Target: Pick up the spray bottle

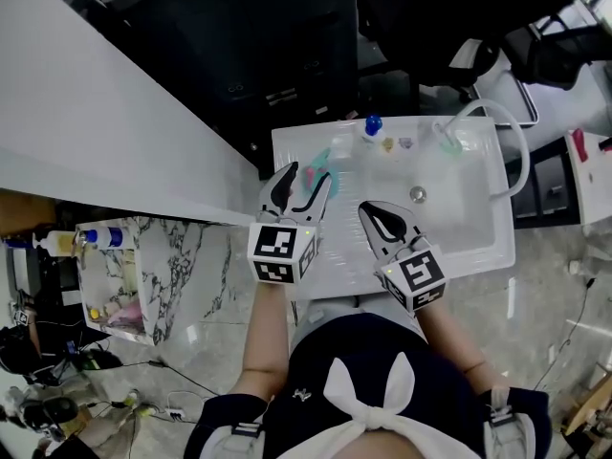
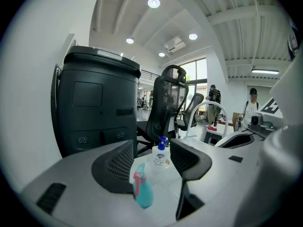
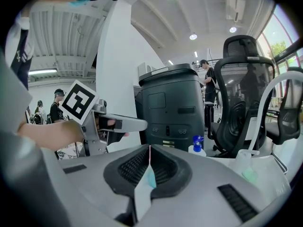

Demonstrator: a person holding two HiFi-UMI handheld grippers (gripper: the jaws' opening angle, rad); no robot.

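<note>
White sink worktop (image 1: 285,147) in an office. Right gripper (image 1: 375,214) jaws were pressed together, empty; left gripper (image 1: 304,182) jaws were spread, teal spray bottle (image 2: 143,190) upright on the worktop in the gap, not gripped. Blue-pump soap bottle (image 2: 161,155) stood beyond it.

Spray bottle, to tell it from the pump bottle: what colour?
Bottle: teal, pink trigger; best in left gripper view.

No words or numbers legible anywhere. Pump bottle (image 2: 161,156) carries a label with a blue mark, its print too small to read. My left cube (image 1: 277,247) and right cube (image 1: 421,273) show black-and-white square patterns only, no letters.
</note>
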